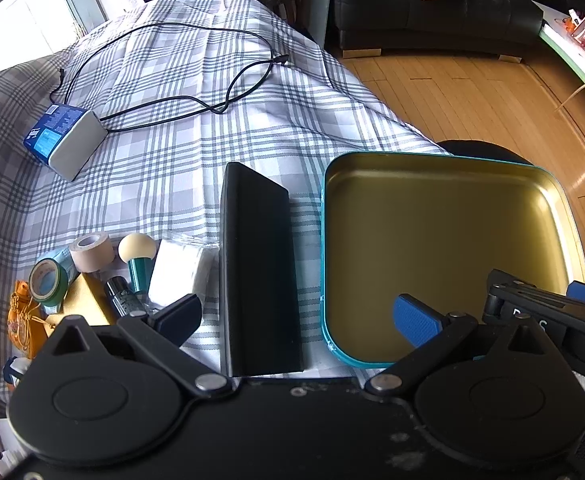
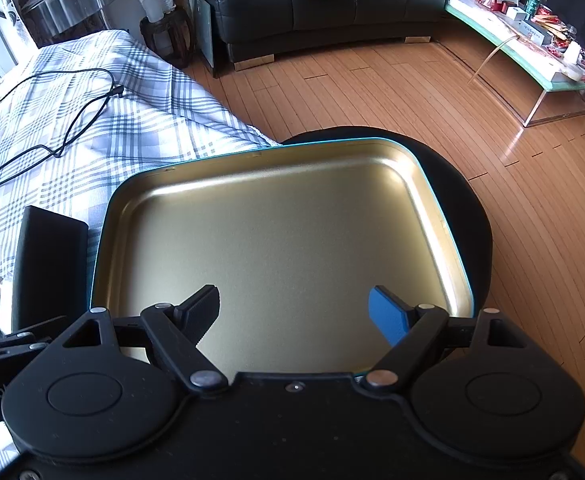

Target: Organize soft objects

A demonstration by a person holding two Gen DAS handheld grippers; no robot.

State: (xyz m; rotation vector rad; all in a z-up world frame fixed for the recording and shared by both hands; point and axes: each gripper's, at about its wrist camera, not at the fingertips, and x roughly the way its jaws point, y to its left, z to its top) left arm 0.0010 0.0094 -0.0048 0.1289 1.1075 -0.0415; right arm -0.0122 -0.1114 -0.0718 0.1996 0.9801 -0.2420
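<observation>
Soft objects [image 1: 92,276] heaped near left on bed [image 1: 164,152], beside black box [image 1: 258,276]. Tin tray [image 1: 444,184] to right holds nothing: nothing sorted yet, all left. My left tool [image 1: 296,316] open, my right tool [image 2: 292,312] open over tray, neither gripping.

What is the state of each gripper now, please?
Left gripper: open, holding nothing.
Right gripper: open, holding nothing, over the tin tray.

The gold tray [image 2: 276,232] lies bare inside, open from above. A black block [image 1: 258,272] stands upright just left of it, walling off the clutter [image 1: 92,280] farther left.
</observation>
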